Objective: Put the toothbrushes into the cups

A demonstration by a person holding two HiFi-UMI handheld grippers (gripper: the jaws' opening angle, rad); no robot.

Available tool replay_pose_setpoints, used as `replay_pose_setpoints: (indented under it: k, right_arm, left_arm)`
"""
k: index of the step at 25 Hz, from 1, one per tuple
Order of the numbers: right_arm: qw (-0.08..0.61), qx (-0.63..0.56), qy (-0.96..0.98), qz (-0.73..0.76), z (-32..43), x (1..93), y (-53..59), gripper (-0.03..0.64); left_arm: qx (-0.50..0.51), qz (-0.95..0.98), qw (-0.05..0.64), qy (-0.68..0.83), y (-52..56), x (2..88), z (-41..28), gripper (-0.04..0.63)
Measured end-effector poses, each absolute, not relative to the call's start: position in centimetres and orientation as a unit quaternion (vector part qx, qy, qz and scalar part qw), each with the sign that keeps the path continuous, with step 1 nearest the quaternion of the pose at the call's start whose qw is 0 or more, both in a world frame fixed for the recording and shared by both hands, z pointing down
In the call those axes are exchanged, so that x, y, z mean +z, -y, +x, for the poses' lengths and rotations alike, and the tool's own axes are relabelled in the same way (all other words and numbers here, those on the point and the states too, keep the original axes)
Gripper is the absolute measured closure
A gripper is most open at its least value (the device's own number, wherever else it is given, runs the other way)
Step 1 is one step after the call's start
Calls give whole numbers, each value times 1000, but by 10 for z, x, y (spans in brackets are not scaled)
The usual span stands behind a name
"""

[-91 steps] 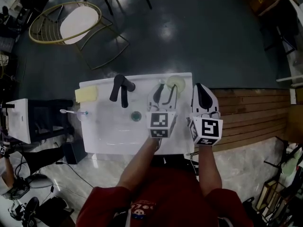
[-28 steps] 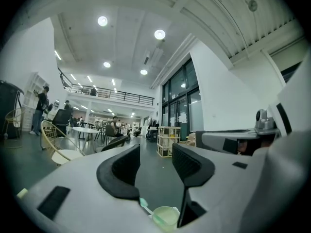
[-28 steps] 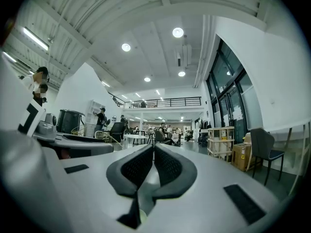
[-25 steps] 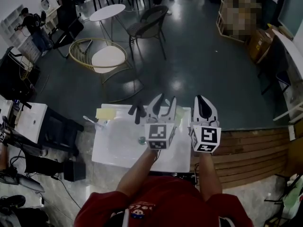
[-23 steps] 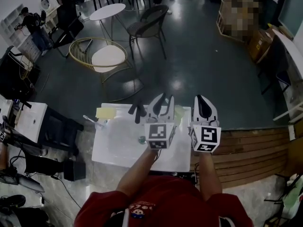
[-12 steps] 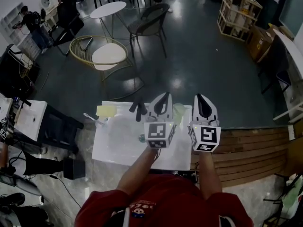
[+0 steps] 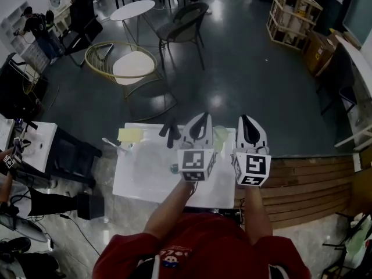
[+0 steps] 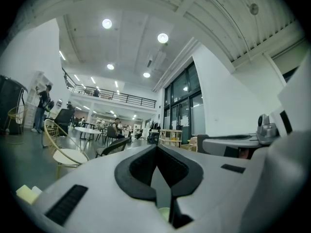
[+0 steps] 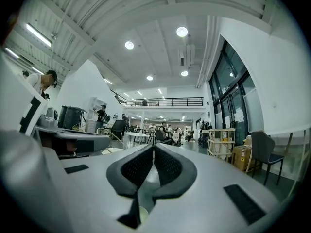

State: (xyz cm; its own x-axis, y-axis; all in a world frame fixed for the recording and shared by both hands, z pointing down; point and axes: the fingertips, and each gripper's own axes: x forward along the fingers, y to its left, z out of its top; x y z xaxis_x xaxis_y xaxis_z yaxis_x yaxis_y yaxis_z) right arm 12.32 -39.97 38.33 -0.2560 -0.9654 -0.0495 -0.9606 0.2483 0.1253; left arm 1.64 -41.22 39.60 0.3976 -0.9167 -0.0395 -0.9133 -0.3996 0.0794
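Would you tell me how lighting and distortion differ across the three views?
Head view: dim, glare on the dark floor, edges bowed. Left gripper view: bright ceiling lights, black fisheye corners. Right gripper view: likewise bright, round fisheye frame.

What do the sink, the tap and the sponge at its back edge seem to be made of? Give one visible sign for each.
The sink: white, smooth and evenly lit, probably ceramic or moulded plastic; the look leaves that open.
The tap: black with a dull finish, likely coated metal, though it is too small to be sure.
The sponge: a pale yellow, dull block, apparently foam.
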Motion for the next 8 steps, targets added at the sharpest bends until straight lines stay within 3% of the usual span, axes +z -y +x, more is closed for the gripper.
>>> replay_pose_setpoints:
  k: [8]
  right_arm:
    - [22, -63, 788, 612, 125, 384, 401, 583]
  left_arm:
    - [-38, 837, 21, 545, 413, 394, 20, 566]
